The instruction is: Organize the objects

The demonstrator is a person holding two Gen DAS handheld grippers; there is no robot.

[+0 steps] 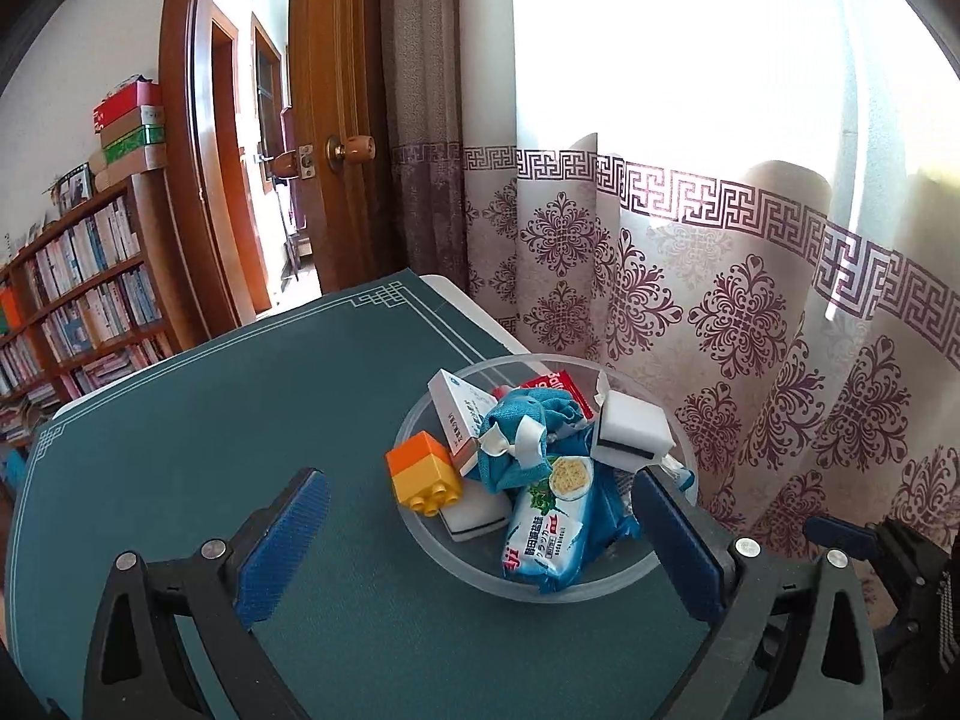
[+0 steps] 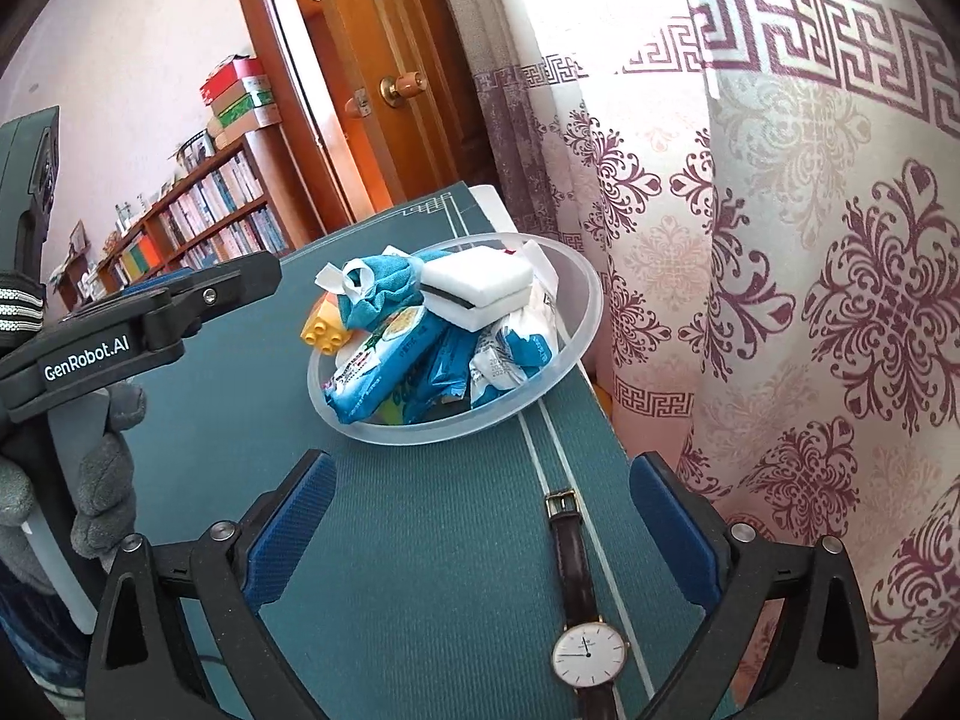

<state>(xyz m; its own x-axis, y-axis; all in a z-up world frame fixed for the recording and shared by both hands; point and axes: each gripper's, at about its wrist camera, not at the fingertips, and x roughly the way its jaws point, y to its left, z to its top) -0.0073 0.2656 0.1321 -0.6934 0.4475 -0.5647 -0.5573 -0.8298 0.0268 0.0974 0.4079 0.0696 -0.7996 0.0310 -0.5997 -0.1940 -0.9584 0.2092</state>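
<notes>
Right now my left gripper (image 1: 480, 516) and right gripper (image 2: 483, 510) both gape empty. Between my right fingers lies the brown-strapped white-faced wristwatch (image 2: 585, 618) on the green mat (image 2: 420, 540), near the full translucent plastic bowl (image 2: 576, 336).

Two fisheye views, each looking forward between its own pair of blue-padded jaws. The left wrist view sits low over the green desk (image 1: 198, 420), facing the clear bowl (image 1: 456, 564) close ahead, with the curtain (image 1: 720, 312) behind and the open door (image 1: 342, 120) and bookshelf (image 1: 78, 288) to the left. The right wrist view looks from further right along the desk's (image 2: 420, 540) curtain-side edge, the bowl (image 2: 576, 348) a little farther off and the curtain (image 2: 810, 300) very near. Both views share the bowl, desk, door (image 2: 372, 72), bookshelf (image 2: 204, 210) and curtain. The left gripper (image 2: 198, 294) shows at the right view's left edge.
</notes>
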